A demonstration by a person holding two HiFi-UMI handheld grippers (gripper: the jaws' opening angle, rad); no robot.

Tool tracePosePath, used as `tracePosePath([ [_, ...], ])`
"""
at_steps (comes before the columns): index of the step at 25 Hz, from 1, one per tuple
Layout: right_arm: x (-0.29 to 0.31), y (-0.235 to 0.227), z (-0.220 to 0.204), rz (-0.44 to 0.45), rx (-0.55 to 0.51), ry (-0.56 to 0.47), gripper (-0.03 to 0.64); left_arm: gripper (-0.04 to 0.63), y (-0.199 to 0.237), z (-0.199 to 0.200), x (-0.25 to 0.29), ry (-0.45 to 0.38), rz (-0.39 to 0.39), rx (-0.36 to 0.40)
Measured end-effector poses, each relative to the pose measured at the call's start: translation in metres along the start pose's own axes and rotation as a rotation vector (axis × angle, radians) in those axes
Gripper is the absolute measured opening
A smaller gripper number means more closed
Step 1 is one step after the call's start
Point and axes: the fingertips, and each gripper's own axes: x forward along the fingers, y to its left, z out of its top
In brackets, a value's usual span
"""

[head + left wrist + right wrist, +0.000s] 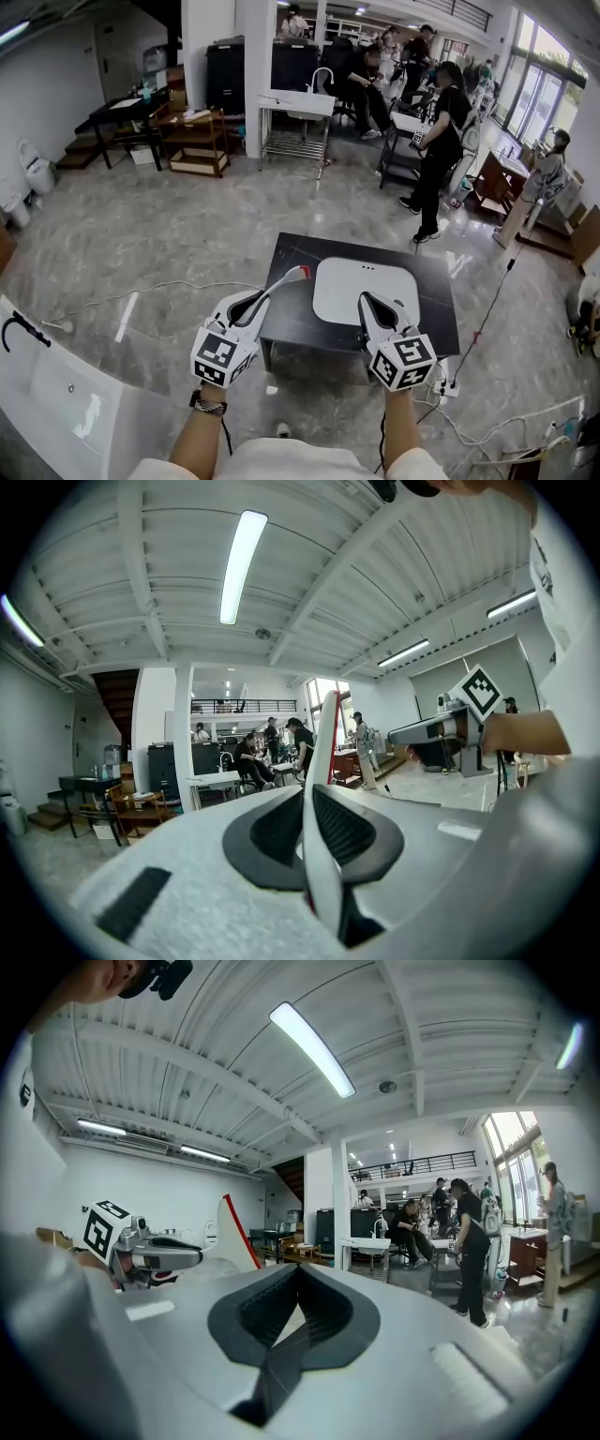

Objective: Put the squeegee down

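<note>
My left gripper (255,302) (307,794) is shut on the squeegee (284,281), a thin white blade with a red edge that sticks out forward from between the pads (325,752). It hangs at the left front edge of the low dark table (441,319). Next to it on the right, my right gripper (367,302) (298,1269) is shut and holds nothing, above the near edge of a white rounded panel (375,277) that lies on the table. The right gripper view shows the left gripper (150,1255) and the squeegee (234,1232) off to the left.
A white basin-like counter (56,394) stands at lower left. Cables and a power strip (448,386) lie on the floor right of the table. A standing person (441,159), carts and desks fill the back of the room.
</note>
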Motion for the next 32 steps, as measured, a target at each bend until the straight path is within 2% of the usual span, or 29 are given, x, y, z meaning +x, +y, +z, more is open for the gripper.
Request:
tracePosePath([
  [9,0.012,-0.009,-0.011,-0.043,0.025,0.025,0.008,0.037,0.008,-0.015,0.018,0.027,-0.051,-0.023],
  [17,0.036,-0.025,-0.03,-0.055,0.03,0.061,0.008,0.037,0.021,-0.032,0.047,0.045,-0.061,-0.06],
  [22,0.062,-0.04,-0.043,-0.042,0.013,0.077,0.008,0.037,0.032,-0.049,0.077,0.064,-0.052,-0.087],
  [32,0.134,-0.072,-0.073,0.017,0.056,0.136,0.008,0.037,0.067,-0.092,0.147,0.148,-0.039,-0.143],
])
